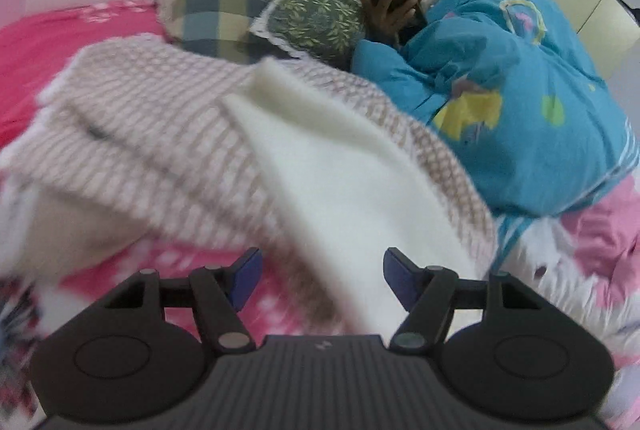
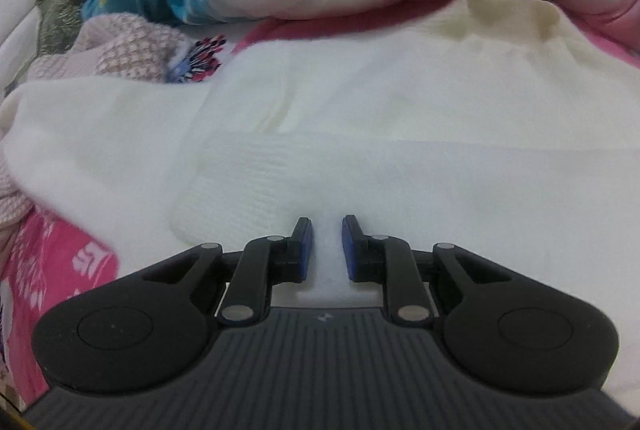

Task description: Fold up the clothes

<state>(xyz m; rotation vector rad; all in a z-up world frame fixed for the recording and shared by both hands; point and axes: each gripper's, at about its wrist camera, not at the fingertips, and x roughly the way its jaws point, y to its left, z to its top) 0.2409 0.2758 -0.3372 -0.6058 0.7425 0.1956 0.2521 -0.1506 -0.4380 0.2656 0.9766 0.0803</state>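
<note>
R gripper [image 2: 325, 244] has its blue pads clamped narrow on a pinch of the white knit sweater [image 2: 360, 150] spread over the pink bedsheet [image 2: 60, 262], while L gripper [image 1: 317, 280] hangs w/ fingers wide apart, empty, above a blurred, prob. checked pink-white garment [image 1: 152, 126].

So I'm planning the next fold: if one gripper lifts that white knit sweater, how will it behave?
The white knit sweater probably droops limply; it already lies in soft folds. Its ribbed knit looks grippy, and likely stretches.
</note>
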